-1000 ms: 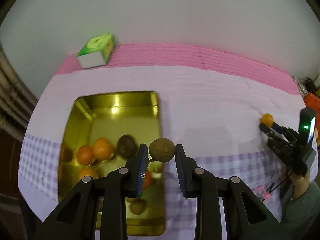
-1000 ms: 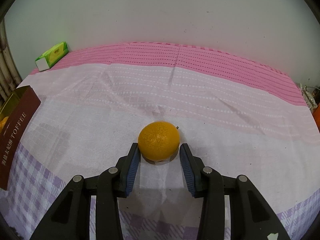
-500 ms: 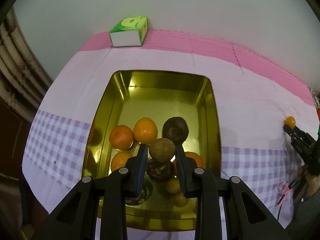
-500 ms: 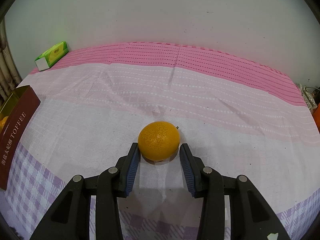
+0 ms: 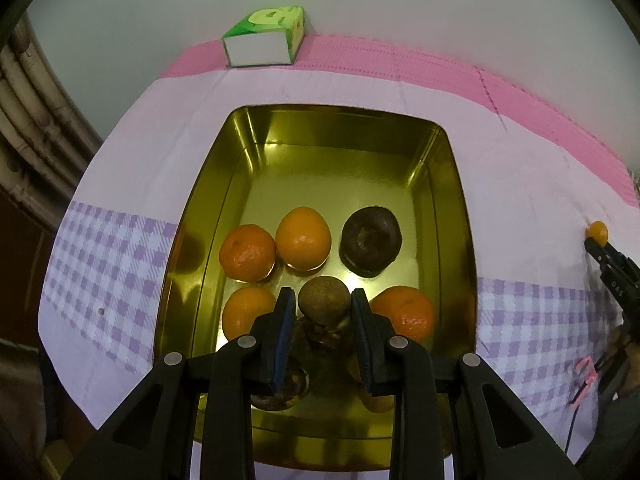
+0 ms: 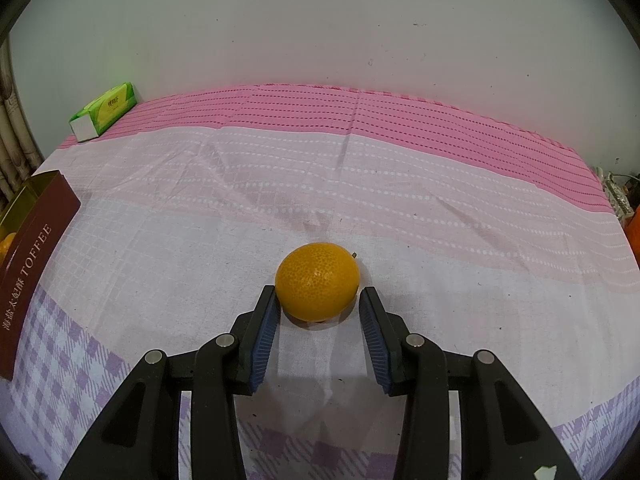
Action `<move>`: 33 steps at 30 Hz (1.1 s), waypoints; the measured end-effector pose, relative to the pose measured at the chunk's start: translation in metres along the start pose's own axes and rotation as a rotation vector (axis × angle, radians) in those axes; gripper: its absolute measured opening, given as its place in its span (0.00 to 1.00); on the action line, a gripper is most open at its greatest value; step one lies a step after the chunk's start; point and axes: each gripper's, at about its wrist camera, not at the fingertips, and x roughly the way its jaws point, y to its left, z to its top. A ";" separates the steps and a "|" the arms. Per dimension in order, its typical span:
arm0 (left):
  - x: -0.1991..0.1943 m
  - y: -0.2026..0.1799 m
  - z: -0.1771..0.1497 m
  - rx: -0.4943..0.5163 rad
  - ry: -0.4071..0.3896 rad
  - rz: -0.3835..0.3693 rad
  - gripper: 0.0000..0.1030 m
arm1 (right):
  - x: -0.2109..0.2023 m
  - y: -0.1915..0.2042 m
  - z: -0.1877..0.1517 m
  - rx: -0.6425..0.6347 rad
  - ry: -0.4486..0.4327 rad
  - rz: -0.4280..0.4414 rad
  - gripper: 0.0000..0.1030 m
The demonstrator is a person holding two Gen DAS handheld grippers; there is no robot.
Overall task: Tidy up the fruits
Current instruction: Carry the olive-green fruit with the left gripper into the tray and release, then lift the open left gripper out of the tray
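Observation:
My left gripper (image 5: 322,295) is shut on a small round brown fruit (image 5: 325,306) and points down over the near half of a gold tin tray (image 5: 454,184). In the tray lie several oranges (image 5: 248,252) and dark brown fruits (image 5: 370,240), some of them hidden under my fingers. My right gripper (image 6: 320,294) rests on the cloth with its fingertips closed on the sides of a small orange (image 6: 318,276), which sits on the cloth. The left wrist view shows this orange (image 5: 597,231) at the right gripper's (image 5: 600,248) tip, far right.
A green tissue box (image 5: 264,36) lies at the back by the wall, also the green tissue box (image 6: 104,114) at far left. The tin's brown side, marked TOFFEE (image 6: 32,256), stands at the left edge. A pink and lilac checked cloth (image 6: 360,184) covers the table.
My left gripper has carried the brown fruit leftward from beside the tray to above it and has come lower toward the fruit inside. The right gripper and its orange have kept still.

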 end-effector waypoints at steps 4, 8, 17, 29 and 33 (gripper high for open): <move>0.009 0.003 -0.002 -0.011 0.021 -0.001 0.28 | 0.000 0.000 0.000 0.000 0.000 0.000 0.38; 0.014 0.002 -0.004 -0.007 0.022 0.002 0.28 | 0.000 0.000 0.000 -0.001 0.000 0.000 0.38; 0.017 0.002 -0.002 -0.009 0.024 -0.003 0.29 | 0.000 0.000 0.000 -0.001 0.000 0.000 0.38; 0.013 0.002 -0.002 -0.011 0.024 -0.008 0.31 | 0.002 -0.003 0.002 0.001 0.001 -0.002 0.40; 0.006 0.003 -0.001 -0.009 0.011 -0.010 0.35 | 0.003 -0.005 0.002 0.001 0.001 -0.002 0.40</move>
